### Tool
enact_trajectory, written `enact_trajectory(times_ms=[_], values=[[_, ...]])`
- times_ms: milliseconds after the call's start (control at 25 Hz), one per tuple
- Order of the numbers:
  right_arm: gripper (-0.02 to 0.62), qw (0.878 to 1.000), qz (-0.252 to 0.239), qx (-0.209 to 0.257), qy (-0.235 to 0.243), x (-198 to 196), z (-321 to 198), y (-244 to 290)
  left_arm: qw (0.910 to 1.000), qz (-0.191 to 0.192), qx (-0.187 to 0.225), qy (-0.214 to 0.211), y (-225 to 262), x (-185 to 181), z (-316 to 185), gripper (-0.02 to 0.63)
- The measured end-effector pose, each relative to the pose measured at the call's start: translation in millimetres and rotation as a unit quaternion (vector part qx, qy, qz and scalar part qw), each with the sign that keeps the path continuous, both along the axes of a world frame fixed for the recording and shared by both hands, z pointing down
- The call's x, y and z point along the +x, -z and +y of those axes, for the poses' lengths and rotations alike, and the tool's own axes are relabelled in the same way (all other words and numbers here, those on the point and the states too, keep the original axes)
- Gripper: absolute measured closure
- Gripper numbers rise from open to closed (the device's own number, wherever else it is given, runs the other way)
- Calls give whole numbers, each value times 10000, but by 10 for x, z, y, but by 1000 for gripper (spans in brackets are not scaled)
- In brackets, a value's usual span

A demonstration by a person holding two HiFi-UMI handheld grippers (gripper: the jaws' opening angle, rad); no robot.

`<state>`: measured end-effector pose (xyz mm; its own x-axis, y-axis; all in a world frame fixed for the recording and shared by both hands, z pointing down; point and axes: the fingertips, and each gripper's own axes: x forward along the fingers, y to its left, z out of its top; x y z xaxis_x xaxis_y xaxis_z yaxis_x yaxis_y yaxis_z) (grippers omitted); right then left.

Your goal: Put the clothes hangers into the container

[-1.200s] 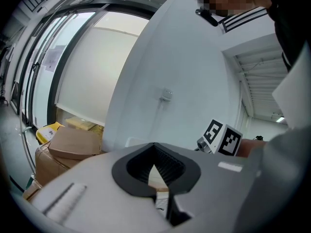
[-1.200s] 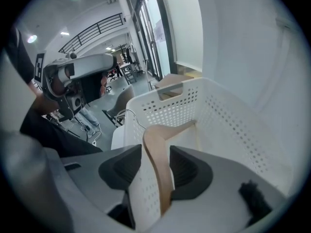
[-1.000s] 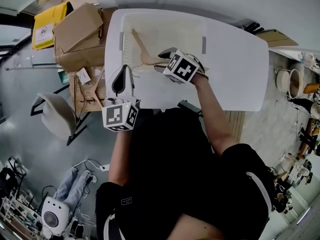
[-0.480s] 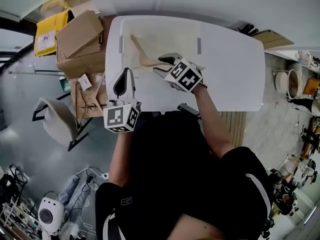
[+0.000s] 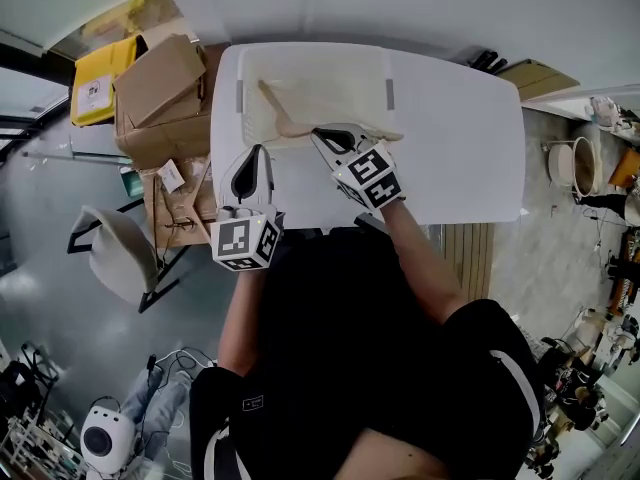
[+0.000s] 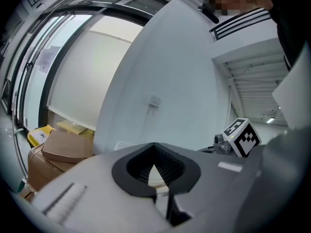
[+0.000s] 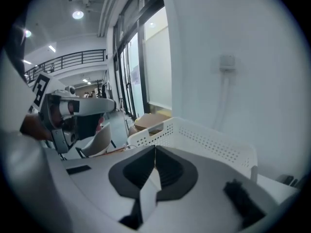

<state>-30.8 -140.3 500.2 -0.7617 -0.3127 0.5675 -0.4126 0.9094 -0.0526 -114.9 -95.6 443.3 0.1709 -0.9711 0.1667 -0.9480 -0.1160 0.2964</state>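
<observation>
A wooden clothes hanger (image 5: 288,125) lies inside the white perforated container (image 5: 372,66) at the back left of the white table (image 5: 460,138). My right gripper (image 5: 328,138) hovers over the container's near edge, close to the hanger's bar. Its jaws have just been closing, with nothing between them, and in the right gripper view they (image 7: 155,166) stand shut and empty, with the container (image 7: 204,140) ahead. My left gripper (image 5: 257,153) is shut and empty at the table's near left edge. In the left gripper view (image 6: 155,168) its pads meet.
Cardboard boxes (image 5: 160,68) and a yellow bag (image 5: 95,63) are stacked left of the table. A grey chair (image 5: 115,243) stands at the lower left. The right half of the table is bare. A wall runs behind the container.
My right gripper has drawn back from inside the container toward the person and risen, and its jaws have shut. The hanger stays in the container. The left gripper has barely shifted.
</observation>
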Motion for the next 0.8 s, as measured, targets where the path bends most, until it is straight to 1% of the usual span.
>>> enact_trajectory(times_ms=[160, 320, 560, 800], values=[[578, 9978, -455, 103, -477, 67, 14, 110, 10000, -11, 23, -94, 10, 56, 32, 603], [579, 9930, -864, 213, -779, 124, 75, 200, 9998, -57, 58, -180, 0, 92, 76, 603], [580, 9832, -1223, 344, -1313, 304, 130, 308, 9997, -90, 31, -212, -16, 76, 118, 603], [580, 9772, -1437, 481, -1490, 420, 174, 425, 9994, -95, 85, -328, 9, 133, 138, 603]])
